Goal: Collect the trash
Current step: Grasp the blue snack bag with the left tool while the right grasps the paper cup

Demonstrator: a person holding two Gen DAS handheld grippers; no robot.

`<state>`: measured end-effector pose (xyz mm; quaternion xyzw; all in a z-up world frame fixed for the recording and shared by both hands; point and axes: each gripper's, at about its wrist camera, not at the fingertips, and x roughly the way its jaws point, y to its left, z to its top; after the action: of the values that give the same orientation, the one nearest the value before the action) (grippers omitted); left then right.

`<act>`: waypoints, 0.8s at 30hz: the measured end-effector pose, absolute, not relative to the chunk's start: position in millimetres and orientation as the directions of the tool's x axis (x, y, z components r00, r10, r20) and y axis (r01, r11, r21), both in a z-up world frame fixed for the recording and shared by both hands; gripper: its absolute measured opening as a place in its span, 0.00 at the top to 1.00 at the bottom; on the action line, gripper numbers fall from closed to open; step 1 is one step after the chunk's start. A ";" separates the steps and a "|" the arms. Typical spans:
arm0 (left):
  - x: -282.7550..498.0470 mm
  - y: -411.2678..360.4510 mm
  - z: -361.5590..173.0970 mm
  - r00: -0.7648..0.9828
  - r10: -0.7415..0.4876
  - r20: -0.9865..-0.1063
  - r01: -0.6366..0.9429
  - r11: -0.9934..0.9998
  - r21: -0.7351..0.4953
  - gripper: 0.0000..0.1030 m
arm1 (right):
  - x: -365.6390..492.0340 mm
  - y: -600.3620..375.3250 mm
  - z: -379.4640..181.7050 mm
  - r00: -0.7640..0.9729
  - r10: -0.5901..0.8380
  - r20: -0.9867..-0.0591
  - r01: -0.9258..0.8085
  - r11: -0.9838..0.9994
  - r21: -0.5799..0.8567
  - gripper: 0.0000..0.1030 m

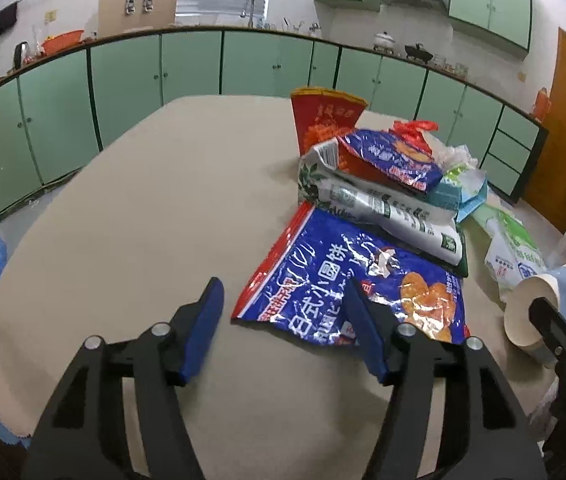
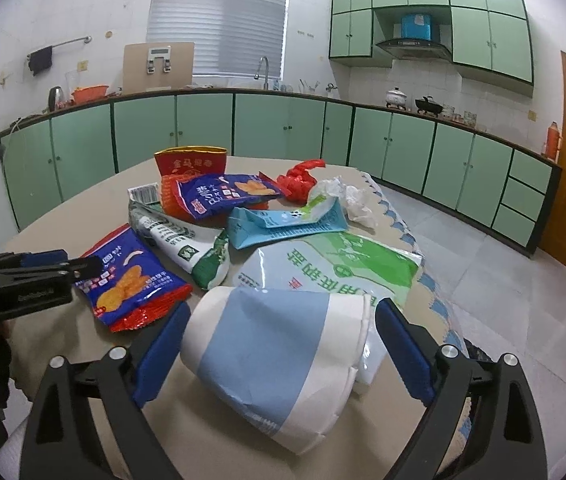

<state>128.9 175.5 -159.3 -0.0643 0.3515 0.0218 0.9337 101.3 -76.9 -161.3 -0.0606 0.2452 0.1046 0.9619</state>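
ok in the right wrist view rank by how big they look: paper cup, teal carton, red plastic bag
1. paper cup, though it sits nearest the camera, which inflates it
2. teal carton
3. red plastic bag, farthest away, so its true size is unsure

The crushed paper cup (image 2: pixel 279 364) hid the lower part of the white-and-green bag (image 2: pixel 335 264); in the left view the right tongs (image 1: pixel 559 328) covered the cup's side.

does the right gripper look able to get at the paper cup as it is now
Probably yes. The right gripper is open, with the paper cup lying on its side between the fingers and nothing across it; closing should catch it.
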 end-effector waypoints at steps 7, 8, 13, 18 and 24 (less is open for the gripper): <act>135.8 167.3 -161.7 0.749 -0.012 -0.663 -0.059 0.995 -0.085 0.71 | 105.1 -78.0 -164.4 0.824 0.231 -0.518 -0.276 0.961 -0.010 0.24; 136.2 166.5 -162.0 0.748 -0.010 -0.664 -0.059 0.995 -0.081 0.80 | 105.5 -77.4 -164.0 0.819 0.241 -0.521 -0.286 0.958 -0.007 0.24; 132.9 165.8 -160.4 0.759 -0.008 -0.651 -0.060 0.995 -0.083 0.94 | 102.2 -75.0 -159.7 0.824 0.255 -0.505 -0.299 0.954 -0.006 0.25; 123.0 163.2 -149.7 0.780 -0.018 -0.625 -0.056 0.994 -0.098 0.97 | 98.8 -76.5 -149.8 0.837 0.264 -0.479 -0.303 0.953 -0.005 0.32; 109.4 164.0 -118.3 0.831 -0.015 -0.556 -0.049 0.994 -0.100 0.98 | 101.0 -80.9 -136.6 0.839 0.289 -0.461 -0.326 0.945 0.000 0.49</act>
<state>109.4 164.0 -118.3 -0.0552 0.2906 0.0088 0.9552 101.0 -80.9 -136.6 -0.0394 0.2337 0.1606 0.9581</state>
